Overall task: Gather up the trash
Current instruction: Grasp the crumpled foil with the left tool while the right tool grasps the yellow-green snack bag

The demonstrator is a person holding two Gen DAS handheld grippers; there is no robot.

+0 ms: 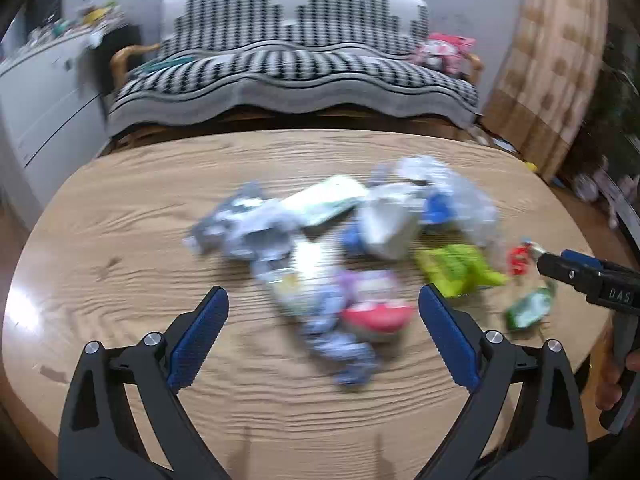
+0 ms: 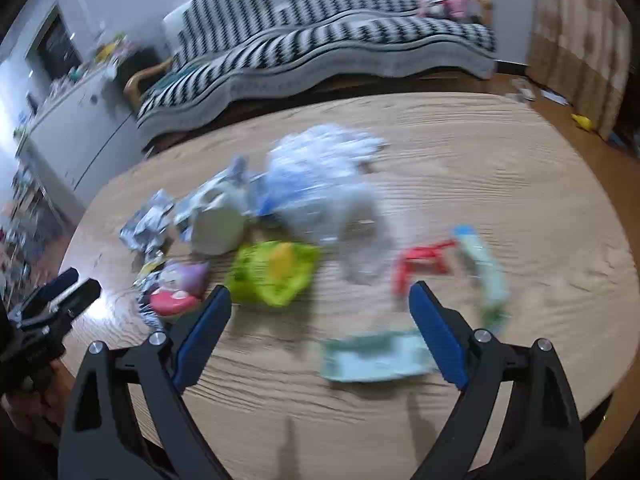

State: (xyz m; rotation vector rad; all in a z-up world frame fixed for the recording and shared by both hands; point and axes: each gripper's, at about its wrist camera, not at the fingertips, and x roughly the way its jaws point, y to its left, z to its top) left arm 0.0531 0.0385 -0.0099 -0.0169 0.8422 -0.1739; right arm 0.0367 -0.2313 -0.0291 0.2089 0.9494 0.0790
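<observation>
Blurred trash lies in a pile on the round wooden table: crumpled silver-blue wrappers, a white carton, a clear plastic bag, a lime-green wrapper, a pink-and-red packet, a red scrap. My left gripper is open and empty, just above the pink packet. My right gripper is open and empty, above a pale green flat packet, with the lime-green wrapper and red scrap just ahead. Each gripper shows at the other view's edge.
A sofa with a black-and-white patterned cover stands behind the table, with a pink item on its right end. White drawers stand at the left. A checked curtain hangs at the right.
</observation>
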